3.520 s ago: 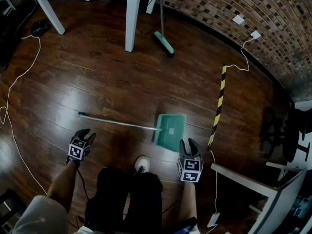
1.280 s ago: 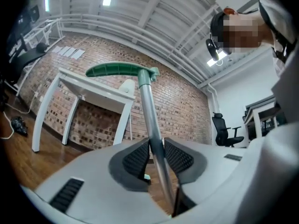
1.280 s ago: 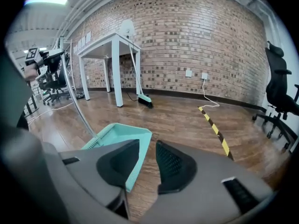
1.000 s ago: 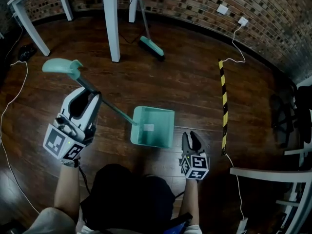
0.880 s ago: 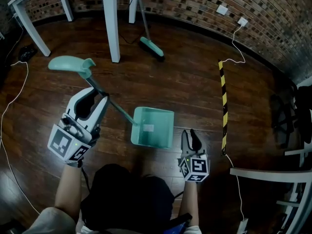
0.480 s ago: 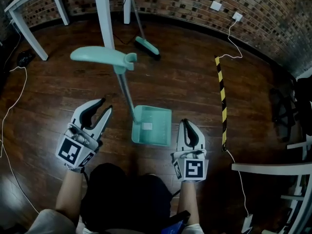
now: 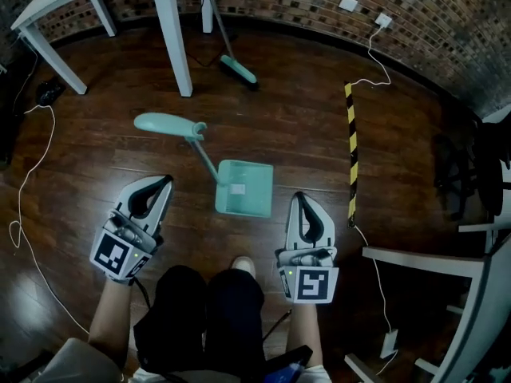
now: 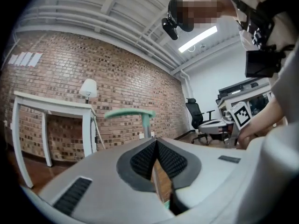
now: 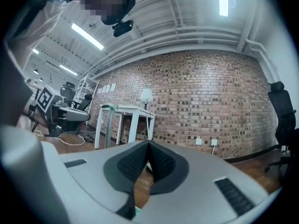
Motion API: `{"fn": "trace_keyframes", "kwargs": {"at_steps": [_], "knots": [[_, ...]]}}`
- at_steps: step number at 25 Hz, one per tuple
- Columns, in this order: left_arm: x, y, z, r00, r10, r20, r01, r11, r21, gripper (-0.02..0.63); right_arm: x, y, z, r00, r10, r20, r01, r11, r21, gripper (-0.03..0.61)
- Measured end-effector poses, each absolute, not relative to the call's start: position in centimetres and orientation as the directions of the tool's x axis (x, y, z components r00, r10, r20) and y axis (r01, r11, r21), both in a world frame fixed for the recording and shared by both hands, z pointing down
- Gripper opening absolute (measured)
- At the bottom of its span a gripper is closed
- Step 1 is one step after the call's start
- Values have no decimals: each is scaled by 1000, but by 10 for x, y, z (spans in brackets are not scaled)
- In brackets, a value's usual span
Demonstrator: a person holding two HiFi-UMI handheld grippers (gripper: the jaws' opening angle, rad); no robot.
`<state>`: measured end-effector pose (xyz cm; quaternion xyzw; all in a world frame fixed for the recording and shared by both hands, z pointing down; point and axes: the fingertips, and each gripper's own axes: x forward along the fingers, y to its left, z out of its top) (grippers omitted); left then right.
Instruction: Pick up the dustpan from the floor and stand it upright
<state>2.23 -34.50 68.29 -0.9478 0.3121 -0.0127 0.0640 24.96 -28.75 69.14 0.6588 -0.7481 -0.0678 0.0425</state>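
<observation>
Dark wooden floor (image 7: 263,126) runs up to a curved brick wall (image 7: 447,46) in the head view. The teal dustpan (image 7: 243,188) stands on the boards with its pan down. Its long handle (image 7: 204,156) rises to a horizontal grip (image 7: 166,124), and in the left gripper view this handle appears vertical against the brickwork. The dustpan stands ahead of and between the two grippers and touches neither. The left gripper (image 7: 164,182) is held level to its left, its jaws pressed together with nothing between them. The right gripper (image 7: 299,199) is level to its right, its jaws likewise together and empty. Farther back, a broom (image 7: 238,69) rests its head on the floor near a white table leg (image 7: 172,34). A yellow-and-black striped strip (image 7: 350,154) lies on the floor at the right.
</observation>
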Motion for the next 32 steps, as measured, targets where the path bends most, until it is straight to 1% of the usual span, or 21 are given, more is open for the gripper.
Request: {"fn": "trace_keyframes", "kwargs": {"at_steps": [3,5,7,9,14,15,16,19,24,28,32], "knots": [[12,-339,602,775,-632,13,-628,-773,-94,-2,263,-264,590,-77,-996,-34,-986,71,154,-8],[8,-334,542,784,-621,15,-617,-782,-85,-2,272,-253,524,-41,-998,-40,-990,35,139,-5],[5,-330,483,797,-604,9,-600,-793,-102,-2,277,-247,462,-23,-998,-51,-994,17,111,22],[-2,-326,425,800,-601,1,-596,-794,-122,-3,277,-240,402,-12,-997,-80,-998,7,70,23],[-34,-291,293,780,-626,-23,-624,-774,-111,-5,249,-202,275,-20,-997,-73,-1000,18,21,20],[-39,-286,273,776,-630,-33,-629,-769,-116,-5,242,-196,255,-19,-997,-77,-1000,18,13,-6],[-45,-281,255,773,-633,-43,-633,-764,-121,-5,235,-190,237,-16,-996,-84,-1000,16,2,-6],[-63,-265,222,765,-642,-54,-643,-755,-131,-5,209,-174,200,-22,-995,-99,-1000,24,-17,-8],[-80,-246,203,741,-668,-70,-671,-733,-107,-5,181,-159,170,-33,-991,-132,-999,34,-1,-9],[-84,-228,200,762,-644,-70,-648,-755,-102,-5,170,-145,163,-24,-991,-129,-1000,23,12,-9],[-91,-221,190,756,-649,-87,-655,-753,-73,-5,160,-138,156,-42,-992,-121,-998,35,59,-9]]}}
